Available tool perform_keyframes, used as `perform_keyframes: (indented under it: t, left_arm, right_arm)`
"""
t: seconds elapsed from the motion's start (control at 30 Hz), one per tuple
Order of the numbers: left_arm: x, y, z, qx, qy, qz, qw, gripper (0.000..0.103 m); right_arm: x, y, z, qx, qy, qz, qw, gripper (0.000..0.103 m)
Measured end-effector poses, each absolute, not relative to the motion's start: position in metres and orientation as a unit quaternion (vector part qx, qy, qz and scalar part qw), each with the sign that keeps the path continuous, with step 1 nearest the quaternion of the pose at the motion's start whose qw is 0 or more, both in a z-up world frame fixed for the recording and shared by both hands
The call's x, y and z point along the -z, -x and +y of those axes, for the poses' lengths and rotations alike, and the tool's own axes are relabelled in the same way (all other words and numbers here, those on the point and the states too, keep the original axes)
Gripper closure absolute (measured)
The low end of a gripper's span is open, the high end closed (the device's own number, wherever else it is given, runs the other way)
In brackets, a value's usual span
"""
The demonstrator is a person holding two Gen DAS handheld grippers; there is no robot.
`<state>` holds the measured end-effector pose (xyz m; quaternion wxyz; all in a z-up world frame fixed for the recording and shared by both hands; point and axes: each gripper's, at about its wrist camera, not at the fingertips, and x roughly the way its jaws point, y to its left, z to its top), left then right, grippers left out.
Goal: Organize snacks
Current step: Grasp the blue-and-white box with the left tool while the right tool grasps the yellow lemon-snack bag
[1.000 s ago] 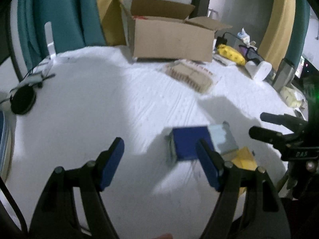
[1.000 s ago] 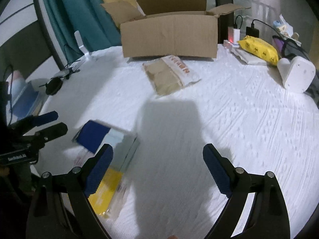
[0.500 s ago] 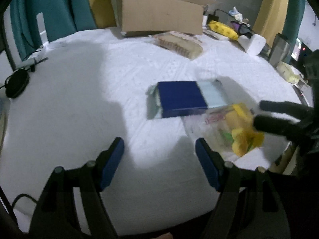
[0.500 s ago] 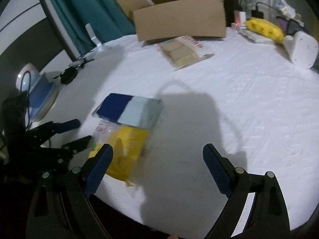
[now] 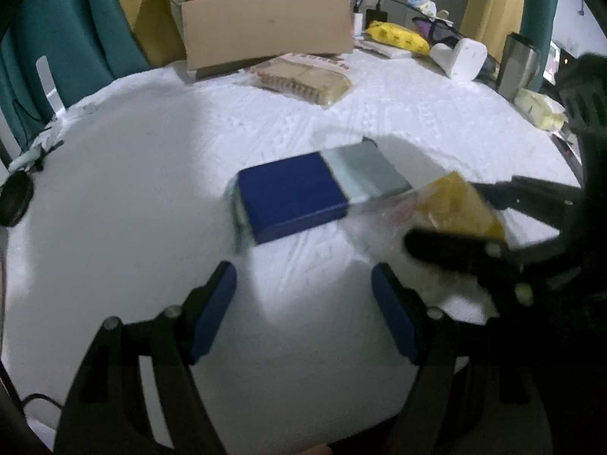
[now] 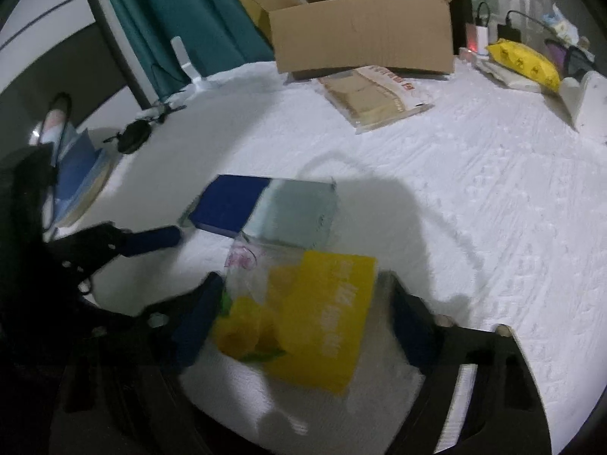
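Note:
A flat box [image 5: 303,197], dark blue at one end and pale grey at the other, lies in the middle of the white table [image 5: 132,189]. My left gripper [image 5: 303,314] hovers just short of the flat box [image 6: 265,208], open and holding nothing. A yellow and clear snack bag [image 6: 315,314] lies flat by the near table edge, touching the box. My right gripper [image 6: 303,322] straddles the snack bag [image 5: 455,208] with its jaws closing. The left pad is at the bag's edge, and a small gap shows at the right pad. An open cardboard box [image 5: 265,30] stands at the back.
A clear pack of crackers [image 6: 371,94] lies before the cardboard box [image 6: 360,38]. At the back right are a yellow pouch [image 6: 523,60], a white holder [image 5: 463,57] and a metal tumbler [image 5: 516,64]. A black round device [image 6: 132,136] with cables sits at the left edge.
Both grippers came forward and down toward the table. The yellow bag now lies between the right gripper's jaws, which have narrowed. The left gripper rolled and drew closer to the blue box.

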<state>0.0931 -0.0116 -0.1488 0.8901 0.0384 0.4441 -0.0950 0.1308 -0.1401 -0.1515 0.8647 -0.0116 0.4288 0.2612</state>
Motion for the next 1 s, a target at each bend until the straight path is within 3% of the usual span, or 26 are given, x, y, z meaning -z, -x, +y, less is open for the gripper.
perform_keyframes:
  t: [0.1,0.33,0.6,1.0]
  left_arm:
    - [0.136,-0.091,0.0,0.09,-0.046,0.43,0.897,0.028]
    - [0.114,-0.127,0.007,0.122,-0.079,0.379,0.914,0.028]
    - [0.133,-0.178,0.0,0.208,-0.04,0.42,0.883,0.028]
    - [0.153,-0.137,-0.028,0.221,-0.111,0.44,0.863,0.028]
  right_arm:
    - [0.15,-0.132,-0.152,-0.268,0.002,0.429,0.863,0.035]
    - [0.144,-0.136,-0.186,-0.235,-0.016,0.419,0.877,0.036]
    - [0.142,-0.153,-0.225,-0.186,-0.044,0.42,0.887,0.036]
    - [0.135,-0.17,-0.227,-0.183,-0.041,0.411,0.892,0.036]
